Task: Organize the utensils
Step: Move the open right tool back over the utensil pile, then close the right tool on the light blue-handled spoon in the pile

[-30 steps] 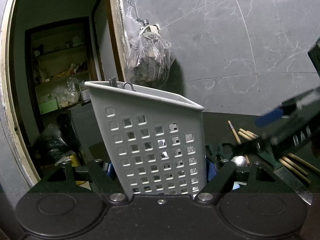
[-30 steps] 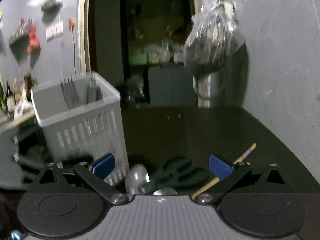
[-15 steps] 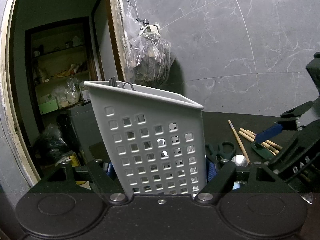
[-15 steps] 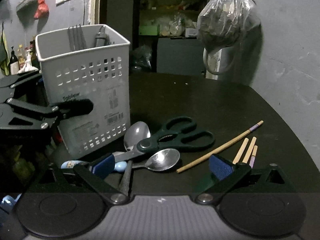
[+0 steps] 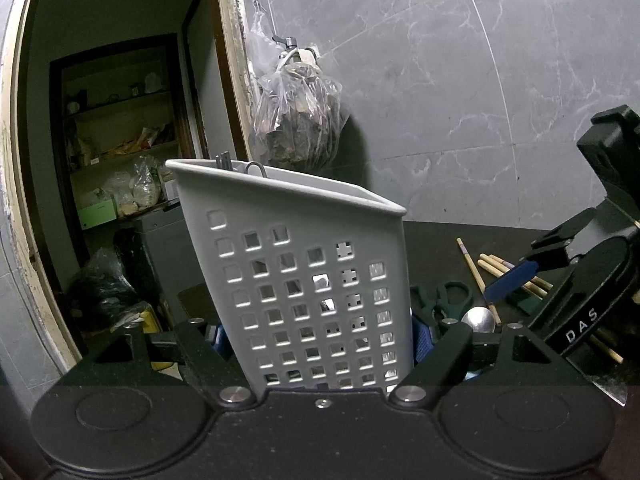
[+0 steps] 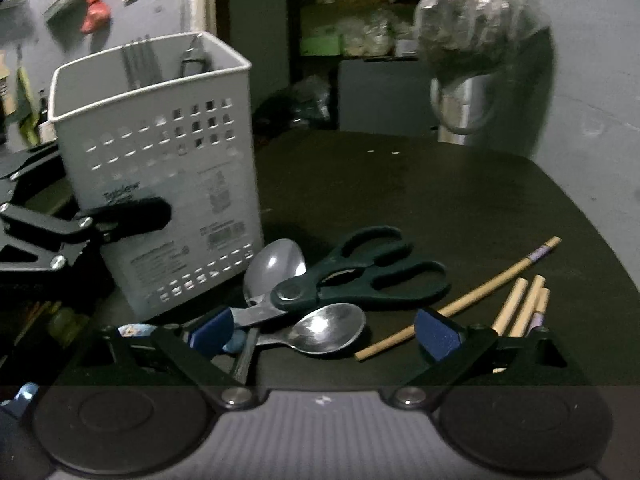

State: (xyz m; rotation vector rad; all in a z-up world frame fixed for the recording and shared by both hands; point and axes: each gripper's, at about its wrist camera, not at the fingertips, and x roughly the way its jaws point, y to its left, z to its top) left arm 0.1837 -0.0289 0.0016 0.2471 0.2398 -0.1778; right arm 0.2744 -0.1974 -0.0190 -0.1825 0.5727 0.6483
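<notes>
The white basket [image 5: 304, 280] is clamped between the left gripper [image 5: 320, 340] pads. The right gripper [image 6: 324, 330], jaws wide and just closing slightly, is held apparently above the spoon [image 6: 328, 328], not touching.

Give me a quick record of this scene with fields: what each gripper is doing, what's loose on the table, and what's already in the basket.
left gripper: shut on the white basket, gripping its sides
right gripper: open, jaws just closing a little, nothing gripped, above the pile
on table: green scissors, two metal spoons, several wooden chopsticks
in basket: forks, plus another metal utensil I cannot identify
basket pose: tilted
</notes>
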